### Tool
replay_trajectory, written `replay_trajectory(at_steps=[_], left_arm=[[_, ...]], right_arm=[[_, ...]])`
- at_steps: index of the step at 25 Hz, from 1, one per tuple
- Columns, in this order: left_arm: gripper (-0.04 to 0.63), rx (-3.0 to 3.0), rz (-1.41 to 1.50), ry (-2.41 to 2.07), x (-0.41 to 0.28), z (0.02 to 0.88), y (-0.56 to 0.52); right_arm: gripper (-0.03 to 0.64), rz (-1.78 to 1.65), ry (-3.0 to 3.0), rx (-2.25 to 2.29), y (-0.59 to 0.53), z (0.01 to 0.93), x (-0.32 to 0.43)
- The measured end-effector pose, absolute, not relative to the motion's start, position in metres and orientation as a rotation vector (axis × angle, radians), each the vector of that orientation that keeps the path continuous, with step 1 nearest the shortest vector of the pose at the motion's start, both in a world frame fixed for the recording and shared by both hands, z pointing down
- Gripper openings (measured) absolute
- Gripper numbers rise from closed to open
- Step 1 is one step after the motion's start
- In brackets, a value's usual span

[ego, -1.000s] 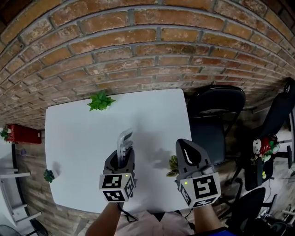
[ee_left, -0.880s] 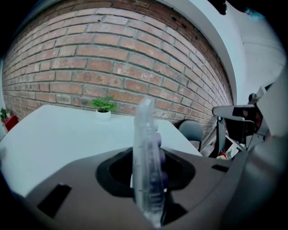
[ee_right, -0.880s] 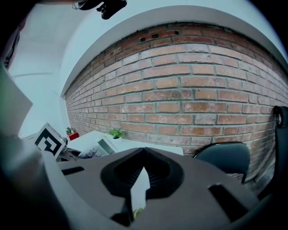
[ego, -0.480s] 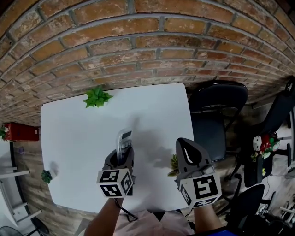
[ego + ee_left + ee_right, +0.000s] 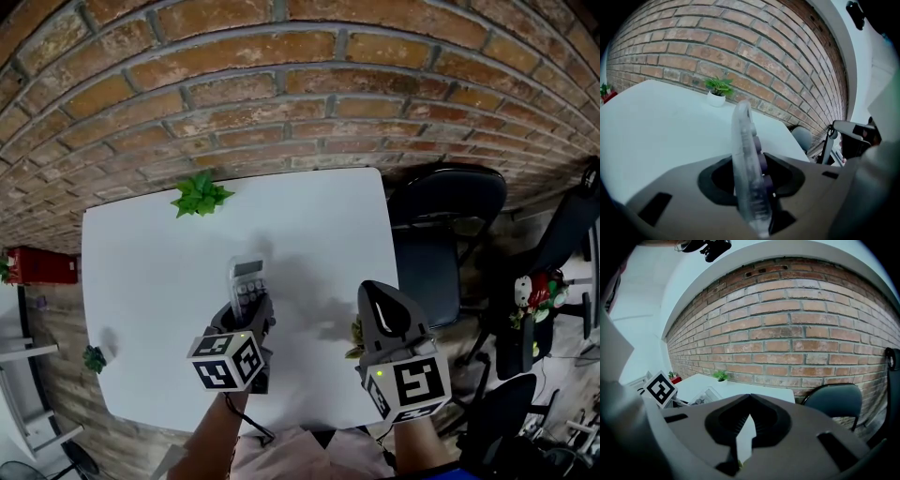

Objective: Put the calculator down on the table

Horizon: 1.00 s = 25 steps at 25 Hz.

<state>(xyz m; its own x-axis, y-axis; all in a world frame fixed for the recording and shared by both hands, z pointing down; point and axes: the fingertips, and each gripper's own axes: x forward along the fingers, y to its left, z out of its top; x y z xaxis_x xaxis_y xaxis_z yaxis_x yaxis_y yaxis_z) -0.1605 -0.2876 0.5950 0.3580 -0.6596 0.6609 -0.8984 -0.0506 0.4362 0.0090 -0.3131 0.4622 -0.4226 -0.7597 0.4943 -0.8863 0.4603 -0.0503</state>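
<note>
The left gripper (image 5: 751, 174) has the calculator (image 5: 246, 282) between its jaws, which are opening. The pads seem to touch only its near end, so I judge the grip is loosening. The gripper points down toward the white table (image 5: 150, 262), low over it, and the calculator's key side faces up, probably so that it can lie flat. The right gripper (image 5: 378, 298) has its jaws together with nothing between them. It waits at the table's near right part, apart from the calculator, above a small plant (image 5: 353, 335). The jaws hide the calculator's near end, and I cannot tell if its far end already touches the table. The display is too small to read.
</note>
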Motion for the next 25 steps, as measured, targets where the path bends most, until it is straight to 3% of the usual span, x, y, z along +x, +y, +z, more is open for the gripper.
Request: replay_trajectory(at_steps=[11,18,25], left_arm=[[0.218,1.816,0.469,-1.421,-0.169,0.599,-0.288],[0.327,1.802,0.550,-1.435,-0.179,0.608,-0.282],[0.379,1.818,0.612,-1.523,-0.199,0.600,-0.270]], right_arm=[[0.002,0.425,-2.301,1.389,-0.308,0.460,0.008],[0.002,0.416,-2.309,1.383,-0.307,0.458,0.004],[0.002,0.390,-2.337,1.355,-0.303,0.450,-0.007]])
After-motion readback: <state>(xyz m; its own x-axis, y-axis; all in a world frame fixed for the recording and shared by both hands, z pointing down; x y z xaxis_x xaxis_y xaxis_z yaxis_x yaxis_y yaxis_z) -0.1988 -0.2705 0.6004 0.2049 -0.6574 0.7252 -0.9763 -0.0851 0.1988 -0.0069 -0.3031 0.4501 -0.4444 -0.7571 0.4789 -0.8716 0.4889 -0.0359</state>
